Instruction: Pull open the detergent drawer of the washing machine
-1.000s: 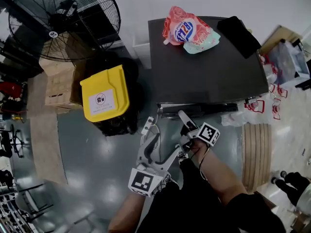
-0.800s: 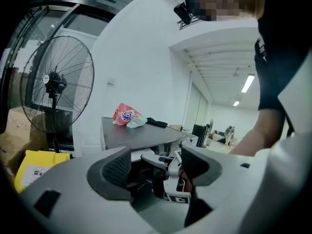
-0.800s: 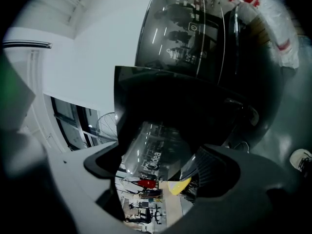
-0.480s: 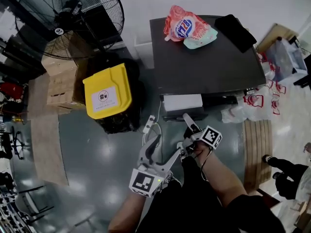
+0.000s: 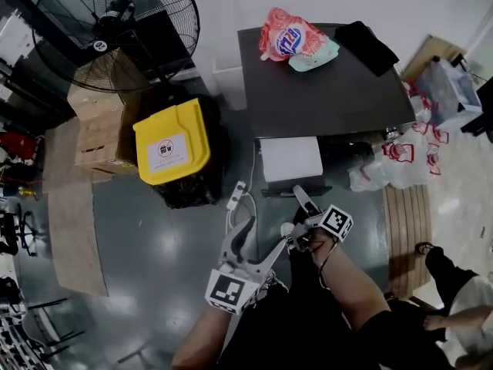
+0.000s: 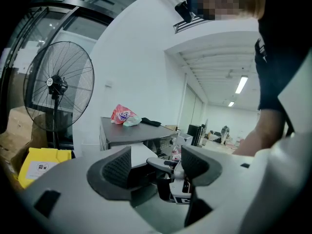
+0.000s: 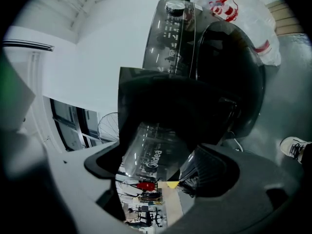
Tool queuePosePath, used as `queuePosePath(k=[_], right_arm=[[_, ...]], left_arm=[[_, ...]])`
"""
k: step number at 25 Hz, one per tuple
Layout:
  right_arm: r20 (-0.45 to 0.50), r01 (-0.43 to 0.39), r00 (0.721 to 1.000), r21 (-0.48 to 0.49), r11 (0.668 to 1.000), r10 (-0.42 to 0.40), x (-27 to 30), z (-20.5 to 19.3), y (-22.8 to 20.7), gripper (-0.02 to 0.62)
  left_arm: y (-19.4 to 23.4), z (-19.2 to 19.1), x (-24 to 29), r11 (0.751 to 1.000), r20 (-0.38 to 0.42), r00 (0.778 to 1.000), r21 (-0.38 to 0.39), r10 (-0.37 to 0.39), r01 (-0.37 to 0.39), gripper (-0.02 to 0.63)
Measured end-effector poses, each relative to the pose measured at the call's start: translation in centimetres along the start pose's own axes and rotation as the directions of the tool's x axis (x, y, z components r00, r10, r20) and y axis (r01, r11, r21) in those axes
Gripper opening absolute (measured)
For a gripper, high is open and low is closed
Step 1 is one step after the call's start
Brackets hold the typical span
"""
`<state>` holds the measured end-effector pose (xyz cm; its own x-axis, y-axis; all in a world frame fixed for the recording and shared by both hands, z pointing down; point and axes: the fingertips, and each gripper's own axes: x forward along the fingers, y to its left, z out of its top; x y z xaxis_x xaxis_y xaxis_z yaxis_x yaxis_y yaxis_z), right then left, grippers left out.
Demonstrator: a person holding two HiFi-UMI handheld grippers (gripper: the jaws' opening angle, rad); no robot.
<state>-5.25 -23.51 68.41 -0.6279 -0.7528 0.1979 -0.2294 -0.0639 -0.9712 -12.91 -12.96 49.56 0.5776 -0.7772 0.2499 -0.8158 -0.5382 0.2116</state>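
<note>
As the head view has it, drawer location: the white detergent drawer [image 5: 289, 159] stands pulled out of the front upper left of the washing machine [image 5: 323, 91], above the floor.
Head view, right gripper [image 5: 296, 206]: at the drawer's dark front panel, the arm drawn back toward the person.
Head view, left gripper [image 5: 266, 233]: well short of the machine, touching nothing.
Head view, surroundings: a pink detergent pouch [image 5: 296, 37] and a black cloth [image 5: 366, 45] lie on the machine's top; a yellow-lidded bin [image 5: 169, 149] stands just beside it.
Left gripper view, state: jaws apart and empty; only the right gripper and the open drawer show beyond the gap.
Left gripper view, background: a floor fan [image 6: 57, 89] stands left of the machine.
Right gripper view, state: jaws set wide and clamped across the glossy drawer front, which fills the gap pad to pad; the control knob [image 7: 174, 6] sits above.
Handling, judged: stiff light plastic on runners, with a slick front face. Best held by the front panel, as now, and drawn straight along the runners; a skewed pull could bind it, and force at the end stop could strain it.
Change from the earlier frames: a second ago the drawer was nearly flush; half a second ago its white tray showed in part; now much more of it is exposed. Both grippers have come back toward the person.
</note>
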Motion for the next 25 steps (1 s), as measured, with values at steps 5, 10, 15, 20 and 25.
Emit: queuePosePath(k=[5, 10, 15, 20, 25], right_arm=[[0.016, 0.010, 1.000, 0.022, 1.000, -0.011, -1.6, -1.1, -0.3, 0.468], [0.035, 0.008, 0.999, 0.023, 1.000, -0.009, -2.4, -1.7, -0.6, 0.465], [0.035, 0.005, 0.999, -0.015, 1.000, -0.005, -3.6, -2.4, -0.9, 0.412], [-0.071, -0.006, 0.997, -0.121, 0.993, -0.003, -4.9, -5.4, 0.6, 0.342], [-0.141, -0.056, 0.990, -0.395, 0.917, 0.000, -6.5, -7.6, 4.2, 0.186]], left_arm=[[-0.6, -0.5, -1.6, 1.000, 0.002, 1.000, 0.010, 0.000, 0.000, 0.295], [-0.9, -0.8, -3.0, 1.000, 0.005, 1.000, 0.013, 0.003, -0.003, 0.295], [-1.4, -0.6, -4.4, 1.000, 0.016, 1.000, 0.031, 0.003, -0.003, 0.295], [-1.7, -0.6, -6.0, 0.999, 0.034, 0.999, 0.037, 0.008, -0.009, 0.295], [-2.3, 0.0, -7.6, 0.999, 0.070, 0.998, 0.041, 0.012, -0.015, 0.293]])
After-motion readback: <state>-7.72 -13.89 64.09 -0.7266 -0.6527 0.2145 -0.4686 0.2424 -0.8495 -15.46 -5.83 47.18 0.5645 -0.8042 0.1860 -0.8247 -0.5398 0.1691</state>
